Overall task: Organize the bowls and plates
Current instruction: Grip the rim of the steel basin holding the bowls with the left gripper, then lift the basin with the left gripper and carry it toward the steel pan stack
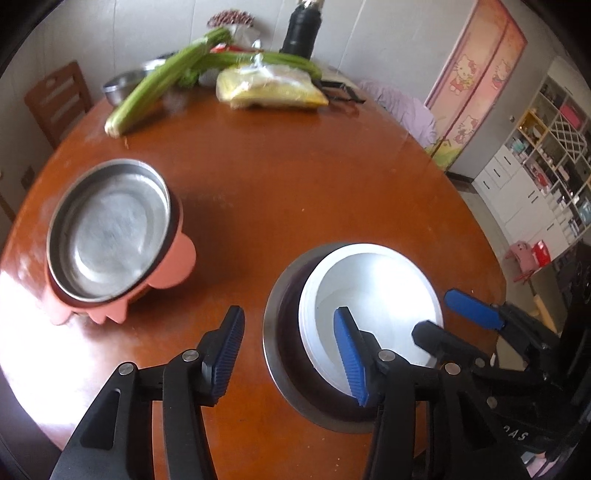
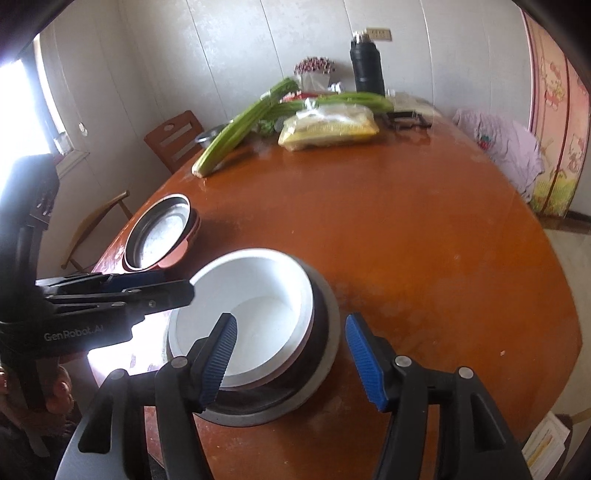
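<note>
A white bowl sits tilted inside a dark bowl with a steel rim near the front of the round wooden table. A steel dish in a pink holder stands to its left. My left gripper is open, its right finger inside the white bowl, its left finger outside the stack. My right gripper is open, straddling the right side of the stack, its left finger inside the white bowl. The pink-holder dish lies beyond.
At the table's far side lie celery stalks, a yellow plastic bag, a steel bowl, a black flask and a black rack. Wooden chairs stand at the left. Shelves line the right wall.
</note>
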Demonstrator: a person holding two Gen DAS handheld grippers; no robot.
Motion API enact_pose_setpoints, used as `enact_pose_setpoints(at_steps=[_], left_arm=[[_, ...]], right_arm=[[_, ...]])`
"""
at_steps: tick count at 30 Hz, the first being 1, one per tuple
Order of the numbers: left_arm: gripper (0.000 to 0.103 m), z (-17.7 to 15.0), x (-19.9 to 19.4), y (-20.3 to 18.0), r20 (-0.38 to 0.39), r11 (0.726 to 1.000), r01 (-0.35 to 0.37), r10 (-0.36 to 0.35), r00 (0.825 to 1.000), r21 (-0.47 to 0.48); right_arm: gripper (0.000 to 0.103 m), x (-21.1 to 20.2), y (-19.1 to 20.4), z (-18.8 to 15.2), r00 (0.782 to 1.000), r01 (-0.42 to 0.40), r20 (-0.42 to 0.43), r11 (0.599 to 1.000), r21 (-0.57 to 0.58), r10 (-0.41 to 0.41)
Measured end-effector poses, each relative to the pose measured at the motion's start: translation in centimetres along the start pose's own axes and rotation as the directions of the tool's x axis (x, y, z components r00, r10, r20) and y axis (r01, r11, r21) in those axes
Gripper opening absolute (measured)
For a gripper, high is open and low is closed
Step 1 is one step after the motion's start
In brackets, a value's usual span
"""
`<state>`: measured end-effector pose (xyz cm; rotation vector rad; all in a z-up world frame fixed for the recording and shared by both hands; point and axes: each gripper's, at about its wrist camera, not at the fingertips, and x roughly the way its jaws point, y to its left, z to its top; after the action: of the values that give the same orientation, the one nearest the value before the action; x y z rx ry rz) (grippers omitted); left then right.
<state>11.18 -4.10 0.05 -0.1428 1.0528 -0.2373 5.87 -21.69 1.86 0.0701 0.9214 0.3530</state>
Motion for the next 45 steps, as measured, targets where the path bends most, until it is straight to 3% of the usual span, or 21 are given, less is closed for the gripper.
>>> enact_pose_setpoints(at_steps=[9,17,26,36,45], left_arm=[[0.053,0.0,2.4,0.0,-0.045,1.0,-0.004,0.004,0.999,-0.018],[0.053,-0.4,3.8,-0.8,-0.078,1.0,-0.004,0.004,0.997,0.002],[0.046,-0.8,4.7,-0.9,-0.109,1.0,0.021,-0.023,0.994,-0.019],[0.046,0.0,2.6,0.1,-0.061,1.0,0.008,-0.01,0.998,-0.023],[0.046,2.0,-1.4,3.6,0.022,0.998,-0.029,0.03,0.999,-0.053]], right_arm=[[0.062,2.6,-0.9,-0.7,0.996,-0.029,-0.086,0.998,0.062,0.035],[0.065,3.4,-0.3,-1.0,0.994,-0.051,-0.096,0.998,0.044,0.055],[0.064,3.2,-0.1,-1.0,0.996,-0.054,-0.076,0.998,0.03,0.056],[0.064,2.4,1.2,-0.1,0.997,-0.061,-0.05,0.998,0.002,0.061],[0.064,2.1,5.1,3.2,0.995,-0.095,-0.022,0.993,-0.074,0.093]])
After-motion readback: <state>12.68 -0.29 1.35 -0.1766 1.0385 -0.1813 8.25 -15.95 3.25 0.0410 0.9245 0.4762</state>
